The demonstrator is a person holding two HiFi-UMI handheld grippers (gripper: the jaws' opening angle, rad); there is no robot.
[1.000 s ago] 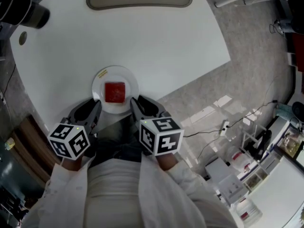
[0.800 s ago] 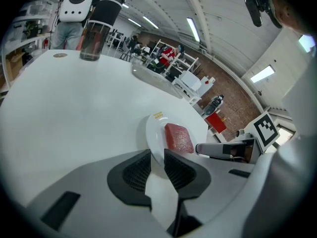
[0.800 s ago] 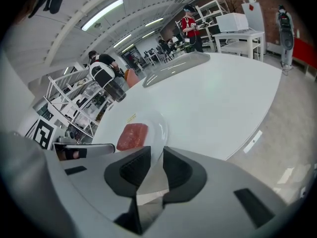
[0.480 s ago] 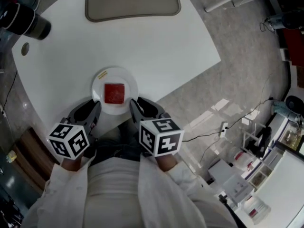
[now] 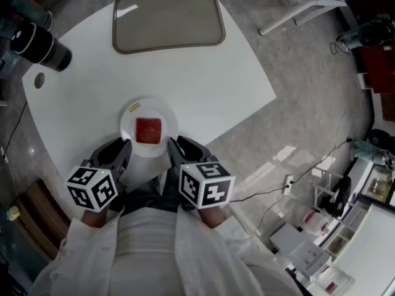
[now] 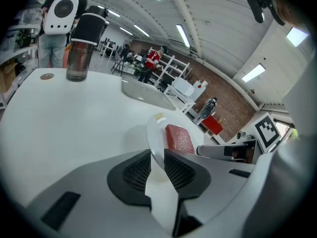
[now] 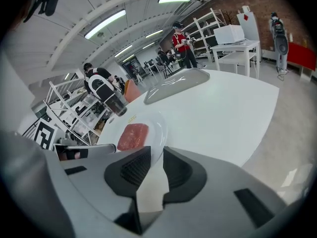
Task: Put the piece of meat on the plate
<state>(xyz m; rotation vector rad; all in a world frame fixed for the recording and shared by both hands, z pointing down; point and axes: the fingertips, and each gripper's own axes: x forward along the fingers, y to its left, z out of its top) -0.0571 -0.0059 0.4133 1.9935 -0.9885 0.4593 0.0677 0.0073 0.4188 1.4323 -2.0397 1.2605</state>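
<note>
The red, flat, square-cut piece of meat (image 5: 148,130) already lies in the middle of the round, glossy white plate (image 5: 132,112), at the lower centre of the head view by the near edge of the matte white table (image 5: 210,73); whether the plate rests on the table or hangs just clear of it I cannot tell. The left gripper (image 5: 121,149) and the right gripper (image 5: 175,145) each pinch the plate's thin rim between ribbed black pads, one at its lower left, the other at its lower right. The likely trouble is the hold itself: the glaze looks smooth and hard and each bite covers little rim, so if one hand tilts ahead of the other the plate could slip or tip and the moist-looking slab slide off. A grey-brown rounded tray (image 5: 166,17) lies well apart at upper centre, a dark cylindrical bottle (image 5: 42,44) at upper left
</note>
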